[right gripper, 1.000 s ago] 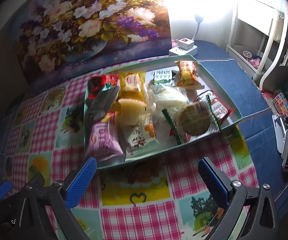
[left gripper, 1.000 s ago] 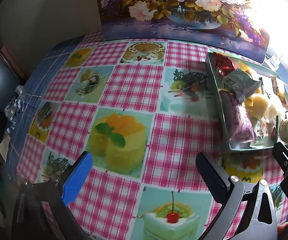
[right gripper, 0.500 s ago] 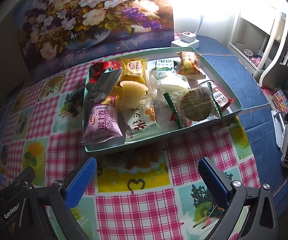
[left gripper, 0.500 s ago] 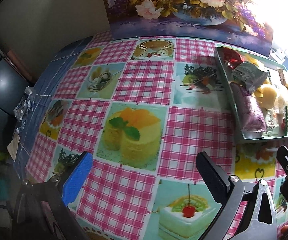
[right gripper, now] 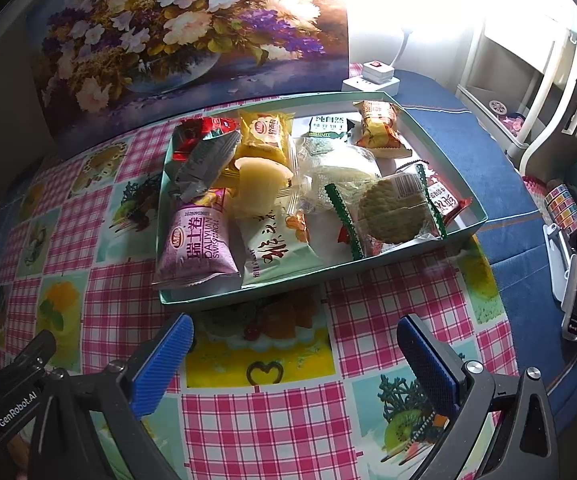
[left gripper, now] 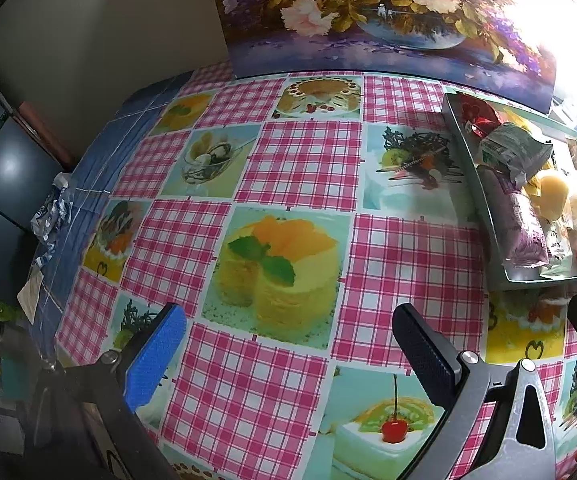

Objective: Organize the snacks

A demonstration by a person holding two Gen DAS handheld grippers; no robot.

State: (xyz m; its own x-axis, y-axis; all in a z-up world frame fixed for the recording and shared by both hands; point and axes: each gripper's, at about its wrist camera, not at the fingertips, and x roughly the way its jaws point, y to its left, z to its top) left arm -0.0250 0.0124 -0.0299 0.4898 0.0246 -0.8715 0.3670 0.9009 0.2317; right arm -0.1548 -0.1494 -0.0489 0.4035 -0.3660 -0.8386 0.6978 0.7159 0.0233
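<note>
Through my left view, my left tongs (left gripper: 288, 344) hang spread wide over the counter (left gripper: 296, 168), pinching nothing, with only checked cloth and its cake pictures between the two pads. I judge they sit low and off to one side so they stay out of the way of the other hand; the tray (left gripper: 473, 188) lies ahead and to the right of them, seen edge-on, its near wall hiding most of what it holds. Through my right view, my right tongs (right gripper: 294, 354) are spread as well and hold nothing, hovering just short of the tray's near wall (right gripper: 248, 290), squared up to it so that either pad could drop in over the rim. Every snack I can see lies inside the tray: the purple Swiss roll pack (right gripper: 196, 240) straight ahead of the left pad, the white-green pack (right gripper: 278, 254) beside it, the round biscuit in clear wrap (right gripper: 392, 210) ahead toward the right pad, and the yellow pack (right gripper: 264, 134) and the orange pack (right gripper: 378, 128) at the far wall. They overlap and lie at odd angles, and no snack rests on the cloth around the tray. That fits packets gathered in and done with, or a heap waiting to be sorted; I cannot tell which.
</note>
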